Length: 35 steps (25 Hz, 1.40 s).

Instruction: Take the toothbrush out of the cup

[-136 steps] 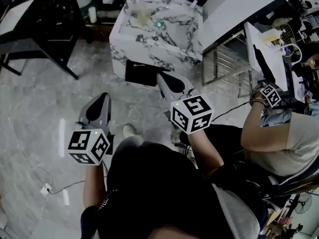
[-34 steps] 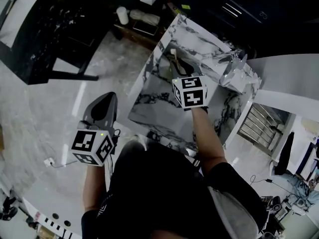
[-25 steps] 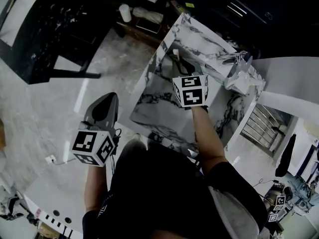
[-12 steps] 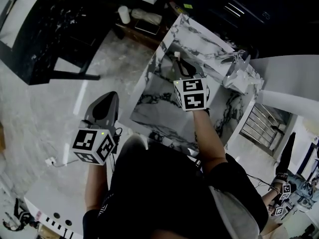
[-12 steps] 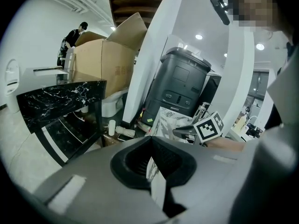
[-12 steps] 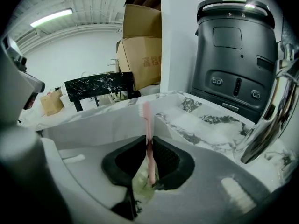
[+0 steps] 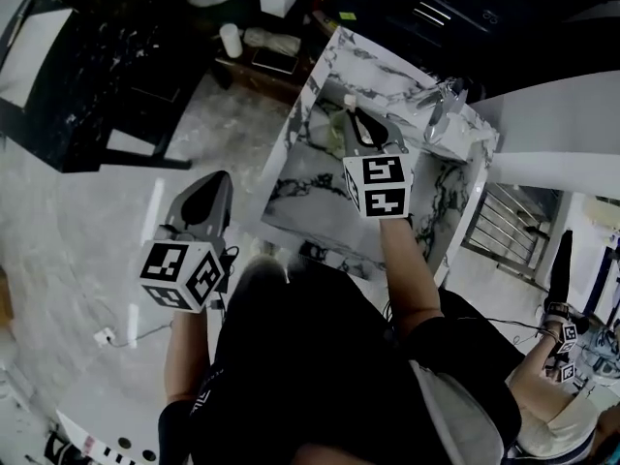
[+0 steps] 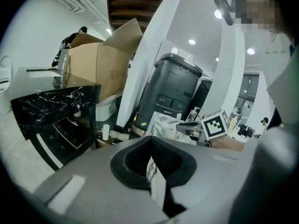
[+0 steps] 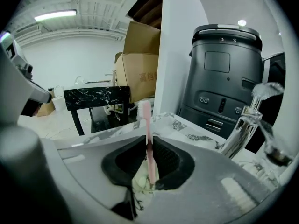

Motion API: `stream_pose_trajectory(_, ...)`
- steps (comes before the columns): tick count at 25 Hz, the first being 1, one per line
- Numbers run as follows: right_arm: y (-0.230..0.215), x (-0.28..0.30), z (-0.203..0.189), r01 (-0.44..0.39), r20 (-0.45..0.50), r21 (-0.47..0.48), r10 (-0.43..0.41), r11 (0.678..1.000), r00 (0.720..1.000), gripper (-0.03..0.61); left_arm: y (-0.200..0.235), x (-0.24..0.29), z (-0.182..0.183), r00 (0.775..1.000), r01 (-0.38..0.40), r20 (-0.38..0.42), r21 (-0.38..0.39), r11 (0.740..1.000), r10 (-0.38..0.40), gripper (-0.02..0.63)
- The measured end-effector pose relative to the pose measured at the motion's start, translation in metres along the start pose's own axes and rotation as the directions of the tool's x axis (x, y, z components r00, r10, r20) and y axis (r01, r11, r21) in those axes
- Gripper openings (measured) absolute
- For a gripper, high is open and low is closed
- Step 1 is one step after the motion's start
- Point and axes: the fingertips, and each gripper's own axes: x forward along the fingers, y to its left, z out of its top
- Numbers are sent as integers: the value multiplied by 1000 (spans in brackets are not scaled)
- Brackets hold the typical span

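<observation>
Marble, white veined with black, tops the desk (image 7: 302,190), which carries a chrome tap (image 9: 243,124) and stands on a glossy grey floor (image 7: 87,231) near a black table (image 9: 96,95) and cardboard boxes (image 9: 140,62). Right tongs (image 9: 148,144) are pinched on a pink toothbrush (image 9: 145,119), upright, its foot at a pale cup (image 9: 139,184). Left tongs (image 8: 151,142) are closed and empty, off the desk's edge.

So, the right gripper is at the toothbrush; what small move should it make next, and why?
Probably lift the right gripper straight up. Its jaws look shut on the pink toothbrush, which stands upright with its lower end in the pale cup. A vertical pull should clear the rim without tipping it.
</observation>
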Motion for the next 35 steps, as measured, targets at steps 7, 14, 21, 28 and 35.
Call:
stream_pose_trajectory(7,10,-40,26,20,69,20,-21,1000,997,49,-2,-11,7,998,44,35,6,999,-44,15)
stream_pose_trajectory(14,27,-74,32,-4,111,63,-3,998,994,49,-10,-28,5,996,71,47,20,997,-72,15)
stream_pose_trajectory(21,41,-103,38,-21,142,75,10,997,990,49,-16,-44,10,993,94,72,42,995,-97,15)
stream_pose_trajectory(28,51,-125,35,-18,153,81,5,997,988,48,-19,-59,13,989,103,98,60,993,-109,15)
stream_pose_trajectory(35,61,-145,34,-24,169,81,10,996,986,48,-22,-65,12,985,119,115,62,991,-125,15)
